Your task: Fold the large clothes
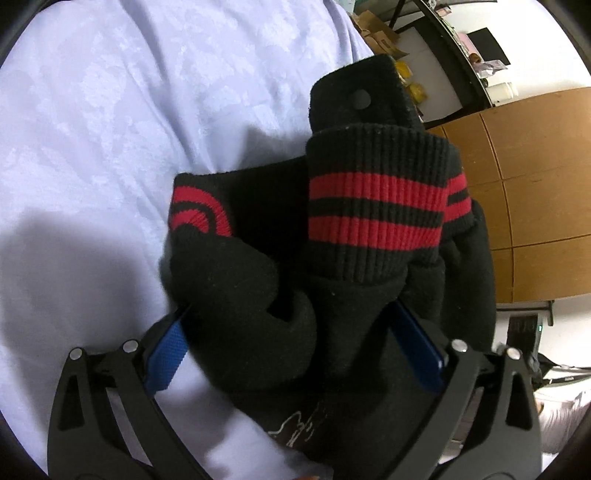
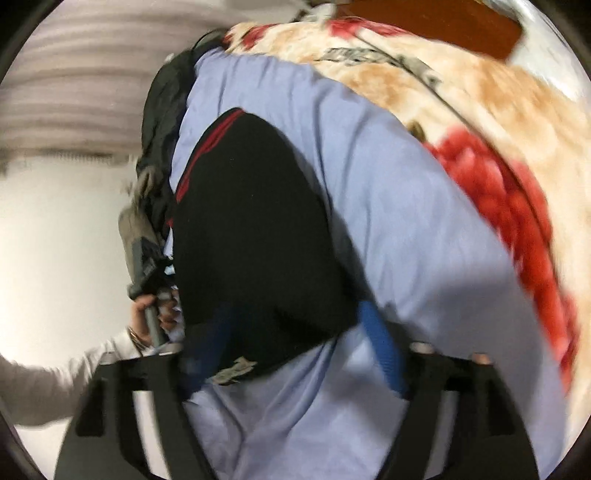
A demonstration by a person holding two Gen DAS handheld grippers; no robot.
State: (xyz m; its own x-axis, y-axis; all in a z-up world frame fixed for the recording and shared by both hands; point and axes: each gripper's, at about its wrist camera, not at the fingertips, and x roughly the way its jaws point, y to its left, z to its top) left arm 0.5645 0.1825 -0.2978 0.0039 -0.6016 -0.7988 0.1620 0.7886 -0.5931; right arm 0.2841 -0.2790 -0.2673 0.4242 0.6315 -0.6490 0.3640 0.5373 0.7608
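A black jacket [image 1: 369, 302] with red-striped ribbed cuffs and hem lies bunched on a pale lavender bed sheet [image 1: 129, 110]. My left gripper [image 1: 291, 314] has its blue-padded fingers [image 1: 166, 350] wide apart around a thick bunch of the jacket fabric; the fingertips are hidden by the cloth. In the blurred right wrist view the jacket [image 2: 255, 229] lies spread on the sheet [image 2: 406, 240]. My right gripper [image 2: 295, 310] stands open over the jacket's near edge, its left finger [image 2: 210, 343] over the cloth and its right finger [image 2: 380, 343] over the sheet.
A floral beige and red blanket [image 2: 498, 147] lies beyond the sheet. A wooden cabinet [image 1: 535, 192] and a shelf with boxes [image 1: 380, 33] stand past the bed edge. The person's hand [image 2: 147, 317] holds the other gripper's handle at left.
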